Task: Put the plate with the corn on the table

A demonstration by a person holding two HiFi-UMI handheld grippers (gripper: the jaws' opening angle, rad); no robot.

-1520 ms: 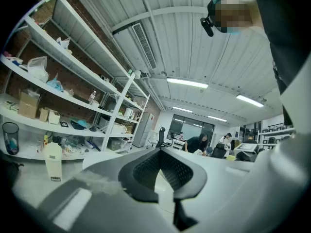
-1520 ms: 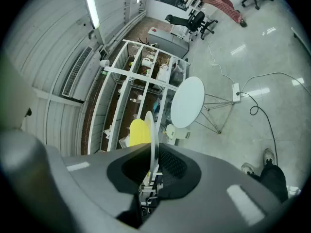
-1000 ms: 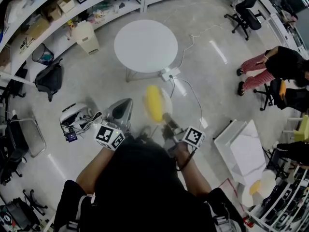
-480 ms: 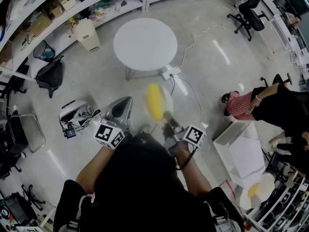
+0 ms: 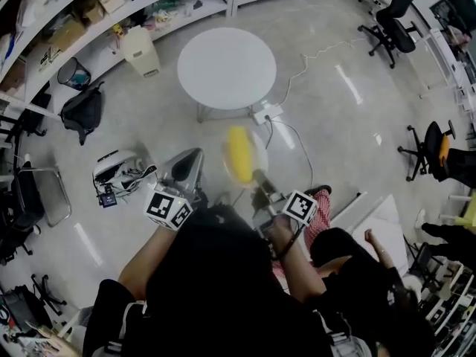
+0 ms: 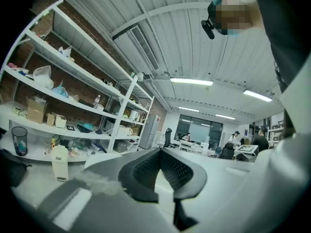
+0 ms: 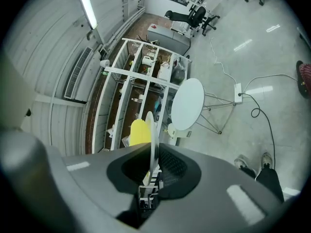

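Observation:
A white plate (image 5: 249, 153) carrying a yellow corn cob (image 5: 239, 155) hangs in the air above the floor, short of the round white table (image 5: 227, 69). My right gripper (image 5: 260, 184) is shut on the plate's near rim. In the right gripper view the plate (image 7: 152, 140) shows edge-on between the pads, with the corn (image 7: 140, 132) on its left face and the table (image 7: 188, 103) farther ahead. My left gripper (image 5: 186, 171) floats to the left of the plate, shut, holding nothing. In the left gripper view the left gripper (image 6: 167, 178) points toward the shelves.
Long white shelves (image 5: 89, 13) run behind the table. A power strip and cable (image 5: 268, 114) lie on the floor by the table's legs. A black bag (image 5: 82, 110) and white bin (image 5: 140, 50) sit at left. A person in red trousers (image 5: 320, 203) stands close at my right.
The person in red trousers has walked from the far right to just beside my right arm. Both grippers and the plate have barely moved.

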